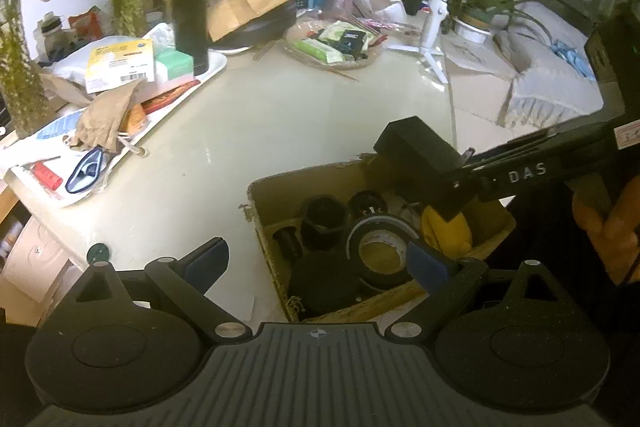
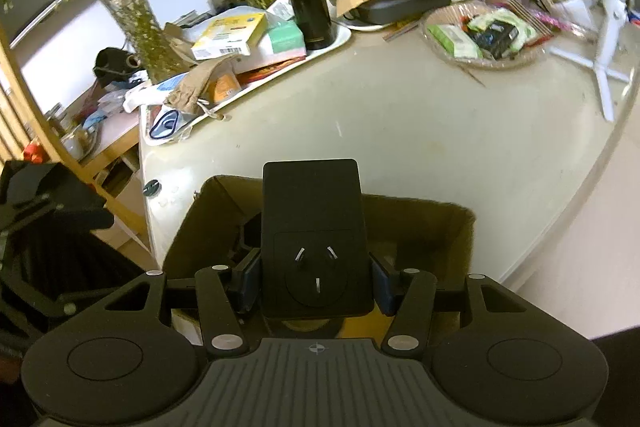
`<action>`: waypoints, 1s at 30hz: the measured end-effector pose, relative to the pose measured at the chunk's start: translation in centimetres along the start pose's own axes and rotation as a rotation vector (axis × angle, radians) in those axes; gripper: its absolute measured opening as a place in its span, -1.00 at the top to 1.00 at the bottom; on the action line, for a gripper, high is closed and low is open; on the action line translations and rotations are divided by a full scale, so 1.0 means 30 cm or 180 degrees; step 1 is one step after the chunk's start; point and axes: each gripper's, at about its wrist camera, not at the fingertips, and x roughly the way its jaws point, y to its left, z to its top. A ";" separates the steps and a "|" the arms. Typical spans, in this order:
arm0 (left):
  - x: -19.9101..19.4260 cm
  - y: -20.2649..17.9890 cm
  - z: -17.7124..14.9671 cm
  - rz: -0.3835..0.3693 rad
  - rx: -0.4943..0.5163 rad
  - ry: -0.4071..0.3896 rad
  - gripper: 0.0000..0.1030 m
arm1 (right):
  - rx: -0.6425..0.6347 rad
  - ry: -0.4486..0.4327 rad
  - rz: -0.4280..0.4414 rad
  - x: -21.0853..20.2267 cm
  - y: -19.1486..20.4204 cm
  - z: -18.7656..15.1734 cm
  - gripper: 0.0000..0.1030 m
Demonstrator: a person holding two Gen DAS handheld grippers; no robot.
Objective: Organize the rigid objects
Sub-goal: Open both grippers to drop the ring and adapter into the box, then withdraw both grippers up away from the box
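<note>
In the left wrist view, the left gripper (image 1: 318,261) hung with its blue pads spread wide and nothing between them, low over the near end of the cardboard box (image 1: 276,187) that stood on the pale table (image 1: 280,115). The box already held a roll of tape (image 1: 380,251), a black cylindrical part (image 1: 324,223) and something yellow (image 1: 446,227). From the right side of that view the right gripper (image 1: 460,179) reached in, carrying a black power adapter (image 1: 424,163) above the far right part of the box. In the right wrist view, the right gripper (image 2: 316,281) pinched the adapter (image 2: 314,239) by its two long sides, the plug face with three metal prongs turned up toward the camera and its long axis running straight out along the fingers. The box (image 2: 452,227) lay directly below and just ahead of it, so the drop seemed to need only a short descent. The right hand was plainly the nearer one; the left stood clear of the adapter, off to its side.
</note>
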 end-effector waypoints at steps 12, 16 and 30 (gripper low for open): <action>-0.021 0.014 -0.016 0.0138 -0.0156 0.0010 -0.89 | -0.0041 -0.0057 -0.0049 -0.023 0.002 0.003 -1.00; -0.020 0.007 -0.021 0.0223 -0.0205 0.0061 -0.89 | -0.0203 -0.0038 -0.0202 -0.040 -0.003 -0.021 -1.00; -0.008 -0.030 -0.074 0.0369 -0.0287 0.0267 -1.00 | -0.0487 0.0352 -0.0495 -0.072 -0.047 -0.157 -1.00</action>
